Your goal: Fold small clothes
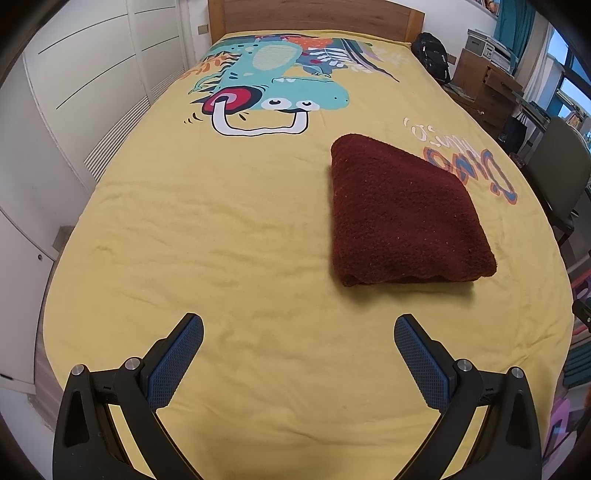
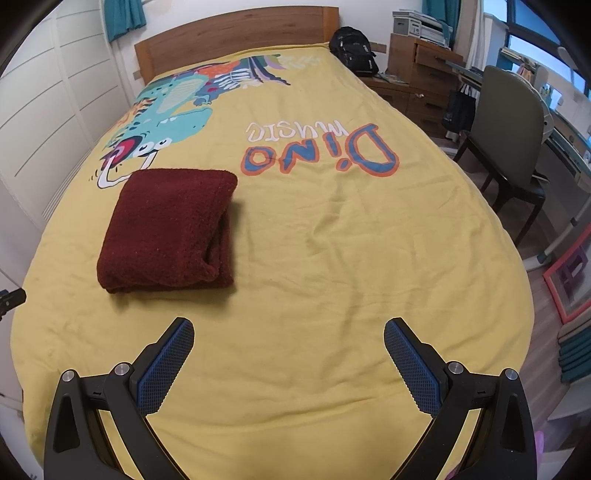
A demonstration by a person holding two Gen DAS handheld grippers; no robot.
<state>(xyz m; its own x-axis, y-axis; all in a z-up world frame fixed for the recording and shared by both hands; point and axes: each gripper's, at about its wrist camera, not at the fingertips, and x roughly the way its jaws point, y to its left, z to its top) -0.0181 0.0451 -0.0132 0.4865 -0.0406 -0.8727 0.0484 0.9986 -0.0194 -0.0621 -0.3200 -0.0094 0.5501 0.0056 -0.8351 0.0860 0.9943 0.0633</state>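
A dark red knitted garment [image 1: 402, 214] lies folded into a thick rectangle on the yellow bedspread [image 1: 221, 236]. In the left wrist view it sits ahead and to the right of my left gripper [image 1: 298, 328], which stands open and empty above the bedspread. The right wrist view shows the same folded garment [image 2: 170, 229] ahead and to the left of my right gripper [image 2: 289, 330], also open with nothing between its blue pads. Neither gripper touches the garment.
The bedspread [image 2: 332, 258] carries a dinosaur print [image 1: 273, 85] and "Dino music" lettering [image 2: 321, 151]. A wooden headboard [image 2: 236, 33] closes the far end. White cupboards [image 1: 92, 74] run along the left. A chair [image 2: 513, 129], desk and black backpack [image 2: 352, 50] stand on the right.
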